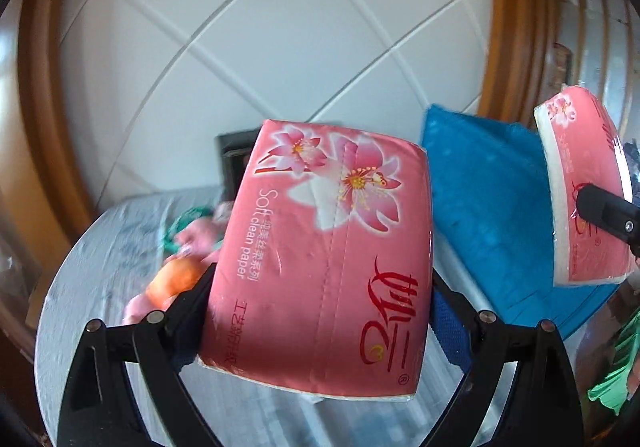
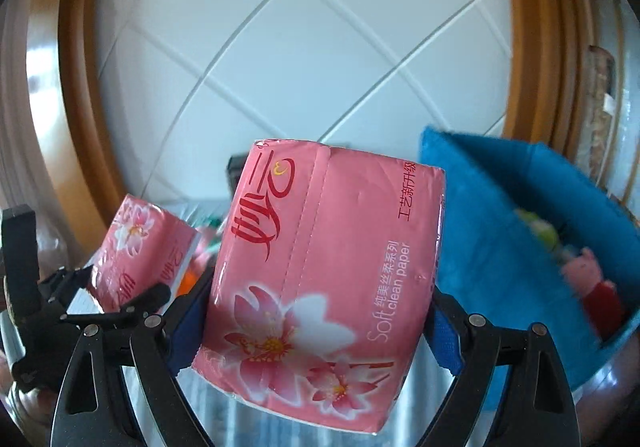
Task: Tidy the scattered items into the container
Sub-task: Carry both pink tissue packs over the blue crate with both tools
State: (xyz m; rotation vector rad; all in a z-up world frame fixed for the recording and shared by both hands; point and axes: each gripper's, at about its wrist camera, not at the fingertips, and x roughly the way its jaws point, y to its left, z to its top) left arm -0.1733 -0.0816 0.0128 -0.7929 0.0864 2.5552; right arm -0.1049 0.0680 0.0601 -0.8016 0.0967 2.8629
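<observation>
White tiled wall behind, and I've got each hand-held gripper clamped on a pink tissue pack, left (image 1: 320, 311) on one pack (image 1: 324, 255), right (image 2: 316, 319) on another (image 2: 324, 271), light, squashy, slick-wrapped, best pinched across the sides, blue container (image 2: 500, 247) at 3 o'clock.

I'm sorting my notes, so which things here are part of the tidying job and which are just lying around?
Part of the job:
left tissue pack, clamped in the left gripper
right tissue pack, clamped in the right gripper
blue basket
orange

Just around:
tiled wall
wooden frame
</observation>
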